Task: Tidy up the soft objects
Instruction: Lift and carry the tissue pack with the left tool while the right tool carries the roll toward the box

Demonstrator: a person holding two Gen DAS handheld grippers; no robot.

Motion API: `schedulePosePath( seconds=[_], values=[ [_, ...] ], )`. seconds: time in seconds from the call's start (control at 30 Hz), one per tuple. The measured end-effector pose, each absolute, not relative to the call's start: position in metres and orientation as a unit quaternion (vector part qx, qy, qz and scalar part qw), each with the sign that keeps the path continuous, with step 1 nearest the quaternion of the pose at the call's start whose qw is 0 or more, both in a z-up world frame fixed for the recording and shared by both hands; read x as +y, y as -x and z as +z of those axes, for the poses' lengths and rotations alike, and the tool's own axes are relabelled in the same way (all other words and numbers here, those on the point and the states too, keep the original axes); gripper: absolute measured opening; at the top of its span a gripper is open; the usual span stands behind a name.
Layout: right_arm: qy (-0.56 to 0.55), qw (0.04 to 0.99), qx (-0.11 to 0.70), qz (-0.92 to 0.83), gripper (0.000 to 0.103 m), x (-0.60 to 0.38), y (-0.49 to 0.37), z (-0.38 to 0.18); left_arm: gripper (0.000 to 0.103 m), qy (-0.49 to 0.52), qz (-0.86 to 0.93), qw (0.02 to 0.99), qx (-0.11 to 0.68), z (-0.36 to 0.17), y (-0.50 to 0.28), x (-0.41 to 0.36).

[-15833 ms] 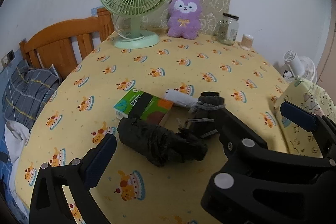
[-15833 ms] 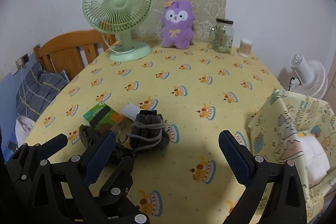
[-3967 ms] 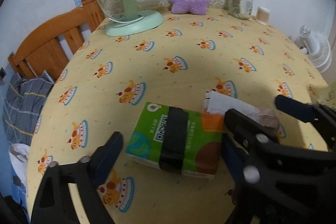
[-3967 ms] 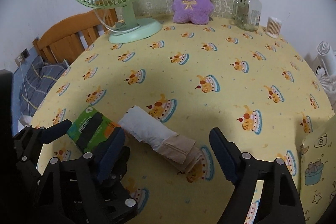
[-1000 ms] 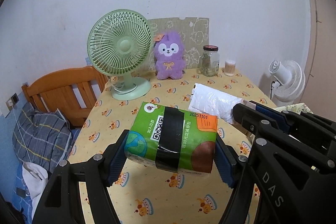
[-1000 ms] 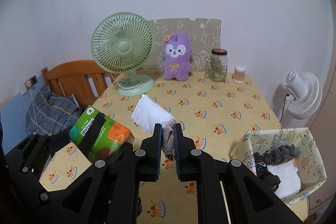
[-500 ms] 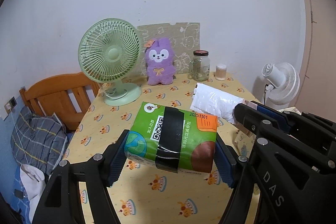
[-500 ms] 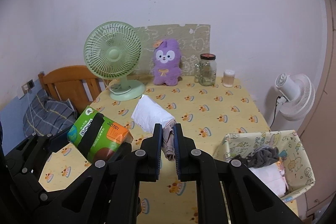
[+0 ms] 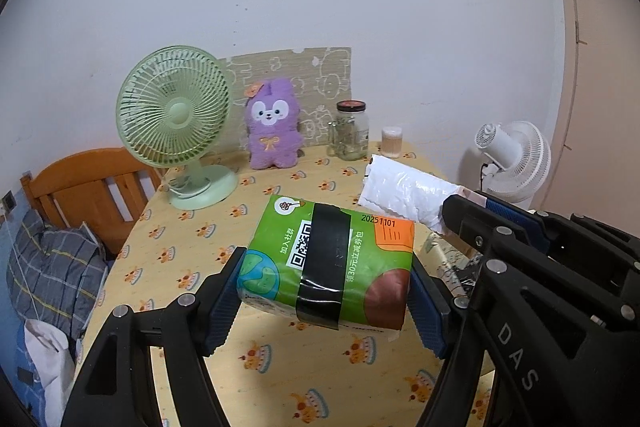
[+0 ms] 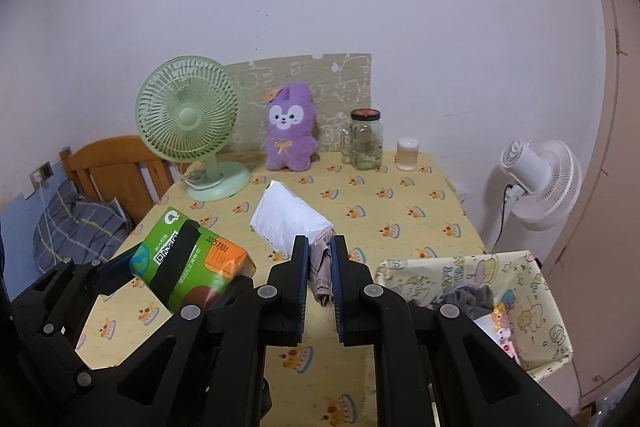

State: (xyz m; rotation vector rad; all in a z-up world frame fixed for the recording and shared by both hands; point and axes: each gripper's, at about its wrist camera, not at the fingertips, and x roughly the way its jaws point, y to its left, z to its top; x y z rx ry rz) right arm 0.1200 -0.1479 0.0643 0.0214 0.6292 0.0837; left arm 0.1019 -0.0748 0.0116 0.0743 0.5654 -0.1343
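Left hand-held gripper [image 9: 324,291]: You have it clamped across the short sides of the green tissue pack [image 9: 328,263], pads pressing at 9 and 3 o'clock. This grip keeps the soft pack level and clear of the counter [image 9: 320,387].
Right hand-held gripper [image 10: 319,267]: Its jaws are pinched nearly together on the beige end of the white wrapped roll [image 10: 290,219]. The thin tail is the only part narrow enough to pinch, so the white body sticks out toward 11 o'clock.
Tissue pack position: Airborne above the counter, at 9 o'clock of the roll in the right wrist view.
Roll position: Airborne, just beside the pack, not touching it as far as you can tell.
Fabric basket [image 10: 536,287]: At 4 o'clock of the right hand-held gripper, at the counter's edge, already holding grey and white soft items. Judged destination for both loads.
Background: Green fan [image 10: 188,123], purple plush [image 10: 288,131] and glass jar [image 10: 365,139] stand at 12 o'clock, well apart from your path.
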Motion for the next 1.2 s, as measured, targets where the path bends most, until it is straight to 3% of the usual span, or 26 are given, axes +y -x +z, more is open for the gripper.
schedulePosePath(
  seconds=[1.2],
  values=[
    [-0.036, 0.948, 0.311, -0.056, 0.014, -0.26, -0.107, 0.048, 0.076, -0.065, -0.166, 0.941, 0.288, -0.006, -0.114, -0.183]
  ],
)
